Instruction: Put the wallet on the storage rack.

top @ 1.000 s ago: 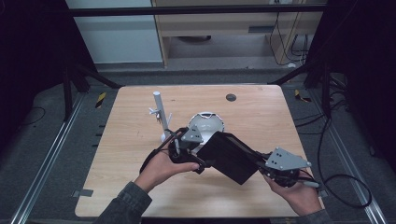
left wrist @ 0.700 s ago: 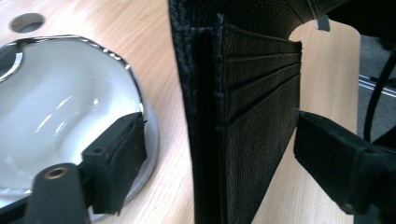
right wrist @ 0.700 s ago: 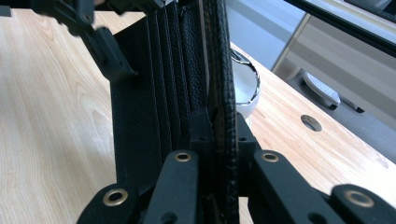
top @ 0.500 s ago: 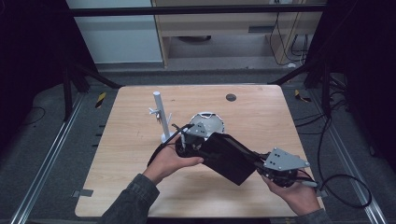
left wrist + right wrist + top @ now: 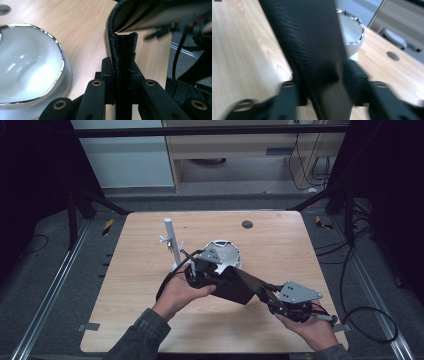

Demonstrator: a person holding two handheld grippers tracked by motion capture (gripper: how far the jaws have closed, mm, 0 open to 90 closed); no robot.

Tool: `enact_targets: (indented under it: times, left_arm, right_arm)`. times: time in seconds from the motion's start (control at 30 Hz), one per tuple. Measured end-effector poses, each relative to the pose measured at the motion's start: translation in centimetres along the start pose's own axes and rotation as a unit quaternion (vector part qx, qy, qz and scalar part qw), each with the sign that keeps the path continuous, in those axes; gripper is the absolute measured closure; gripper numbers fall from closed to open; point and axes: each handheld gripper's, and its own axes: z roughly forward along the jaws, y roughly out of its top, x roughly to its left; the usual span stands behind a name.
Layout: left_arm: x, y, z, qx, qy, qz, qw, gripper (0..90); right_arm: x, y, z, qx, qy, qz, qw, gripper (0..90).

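Observation:
A black textured pouch [image 5: 231, 289] hangs between both grippers just above the table, in front of the white bowl [image 5: 226, 253]. My left gripper [image 5: 204, 271] is shut on the pouch's stitched left edge [image 5: 124, 52], which stands upright between its jaws. The left gripper [image 5: 122, 83] sits right beside the bowl [image 5: 27, 72]. My right gripper [image 5: 272, 301] is shut on the pouch's right end. In the right gripper view the blurred pouch [image 5: 312, 37] runs up between the jaws of that gripper [image 5: 324, 82], with the bowl [image 5: 353, 32] behind it.
A white post with small pegs [image 5: 171, 241] stands left of the bowl. A dark round hole [image 5: 247, 224] lies in the wooden table [image 5: 135, 270] at the back, and it is also in the right gripper view as the hole [image 5: 393, 55]. Cables trail off the table's right edge.
Both hands have shifted a little left and away, carrying the pouch closer to the bowl. The left hand has turned so its gripper sits higher against the pouch's edge.

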Motion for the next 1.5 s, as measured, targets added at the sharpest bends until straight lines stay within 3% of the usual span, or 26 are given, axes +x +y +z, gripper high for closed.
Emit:
enact_targets:
  times: [0.1, 0.17, 0.3, 0.37, 0.4, 0.5, 0.57, 0.67, 0.8, 0.87, 0.97, 1.1, 1.37, 1.5]
  left_arm:
    - [0.2, 0.9, -1.1, -0.005, 0.009, -0.006, 0.9999, 80.0]
    - [0.2, 1.6, -1.9, -0.006, 0.017, -0.008, 0.9998, 79.9]
    - [0.0, 2.4, -3.1, 0.011, 0.038, 0.008, 0.9992, 79.9]
    - [0.2, 2.6, -3.6, 0.016, 0.040, 0.007, 0.9990, 79.9]
    - [0.2, 2.7, -3.7, 0.013, 0.041, 0.004, 0.9991, 79.9]
    - [0.1, 2.9, -4.0, 0.020, 0.045, 0.007, 0.9988, 79.9]
    - [-0.1, 3.0, -4.1, 0.034, 0.046, 0.009, 0.9983, 79.9]
    - [-0.3, 3.2, -4.2, 0.035, 0.044, 0.009, 0.9984, 79.9]
    - [-0.6, 3.9, -4.8, 0.032, 0.043, 0.010, 0.9985, 79.8]
    - [-0.6, 4.2, -5.1, 0.032, 0.045, 0.009, 0.9984, 79.8]
    - [-0.4, 4.5, -5.5, 0.041, 0.056, 0.009, 0.9976, 79.8]
    - [-0.2, 4.7, -6.1, 0.048, 0.065, 0.008, 0.9967, 79.8]
    - [0.3, 5.5, -7.8, 0.038, 0.077, 0.005, 0.9963, 79.8]
    - [1.0, 5.9, -8.2, 0.046, 0.094, 0.001, 0.9945, 79.8]
  right_arm:
    - [0.3, -0.6, 0.5, 0.013, 0.012, 0.007, 0.9998, 35.5]
    - [0.5, -1.3, 0.8, 0.015, 0.009, 0.013, 0.9998, 25.9]
    - [0.4, -3.2, 1.5, 0.019, 0.005, 0.043, 0.9989, 15.2]
    - [0.2, -4.2, 1.9, 0.021, 0.001, 0.060, 0.9980, 14.0]
    - [0.0, -5.0, 2.2, 0.017, -0.008, 0.078, 0.9968, 13.4]
    - [-0.4, -5.9, 2.6, 0.018, -0.032, 0.102, 0.9941, 10.1]
    - [-0.8, -6.5, 3.0, 0.024, -0.057, 0.128, 0.9899, 10.2]
    - [-1.3, -7.0, 3.2, 0.040, -0.087, 0.138, 0.9857, 10.6]
    - [-1.8, -7.3, 3.2, 0.051, -0.109, 0.169, 0.9782, 8.7]
    - [-2.1, -7.5, 3.3, 0.056, -0.112, 0.177, 0.9762, 7.5]
    - [-2.5, -8.0, 3.6, 0.078, -0.114, 0.198, 0.9703, 6.9]
    - [-2.8, -8.3, 3.9, 0.099, -0.122, 0.205, 0.9659, 6.9]
    - [-3.3, -8.8, 3.4, 0.107, -0.131, 0.221, 0.9606, 6.2]
    - [-3.4, -9.0, 3.4, 0.116, -0.128, 0.230, 0.9577, 6.6]
